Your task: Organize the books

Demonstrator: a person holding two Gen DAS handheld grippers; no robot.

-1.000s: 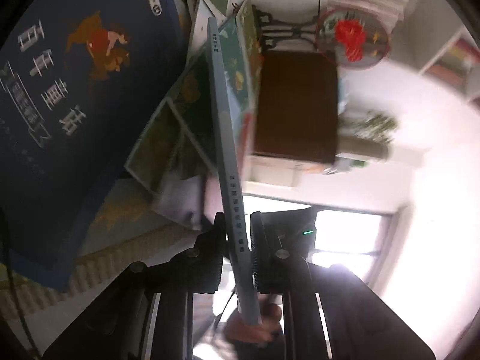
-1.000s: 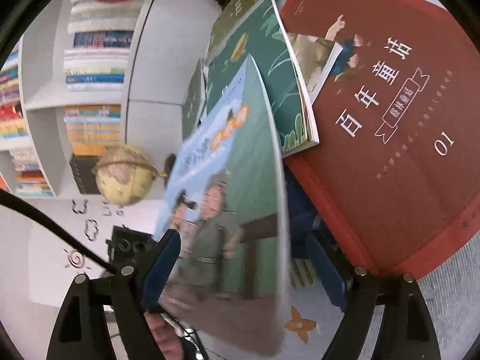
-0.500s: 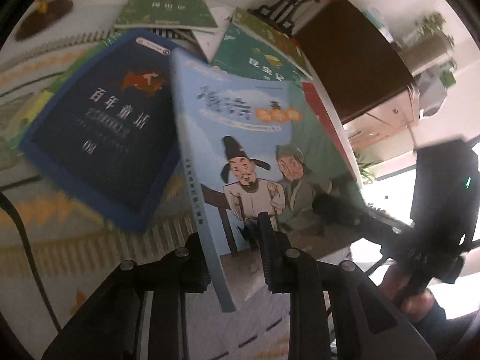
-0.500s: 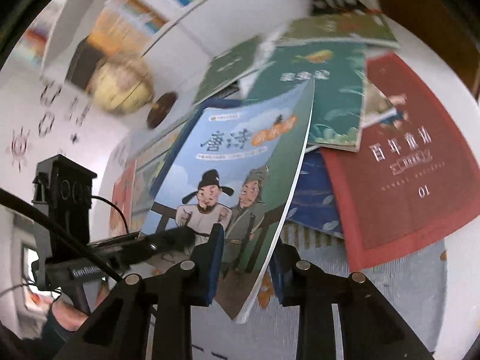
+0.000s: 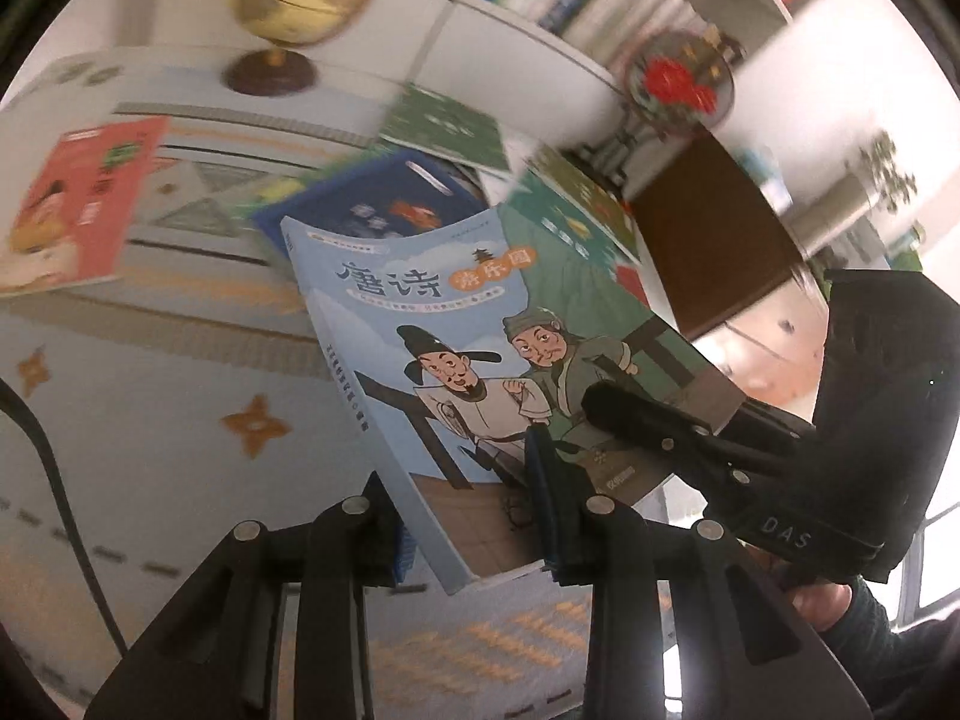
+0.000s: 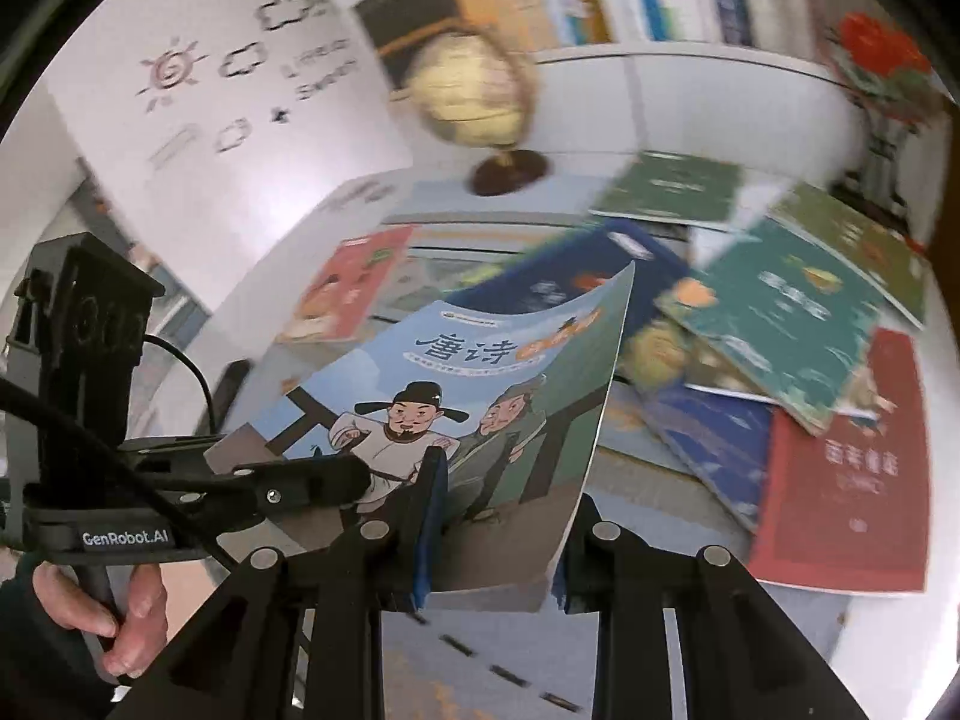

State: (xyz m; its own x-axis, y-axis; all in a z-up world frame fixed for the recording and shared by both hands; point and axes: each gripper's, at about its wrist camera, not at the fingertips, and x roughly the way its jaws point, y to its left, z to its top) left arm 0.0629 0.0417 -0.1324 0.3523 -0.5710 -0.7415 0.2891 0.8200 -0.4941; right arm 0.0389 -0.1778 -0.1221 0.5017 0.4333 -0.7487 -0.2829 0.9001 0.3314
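A light-blue picture book with two cartoon men on its cover hangs cover-up above the table, gripped by both tools. My left gripper is shut on its bottom edge near the spine. My right gripper is shut on the bottom edge closer to the open side of the book. Each tool shows in the other's view: the right gripper lies across the cover, and the left gripper reaches in from the left, held by a hand.
Loose books lie on the patterned cloth: a dark blue one, a teal one, a red one, a green one and a coral one. A globe and a shelf of books stand behind.
The blue book went from edge-on to cover-up and rose off the pile. My right jaws, wide a second ago, closed on it. Both views swung toward the shelves.
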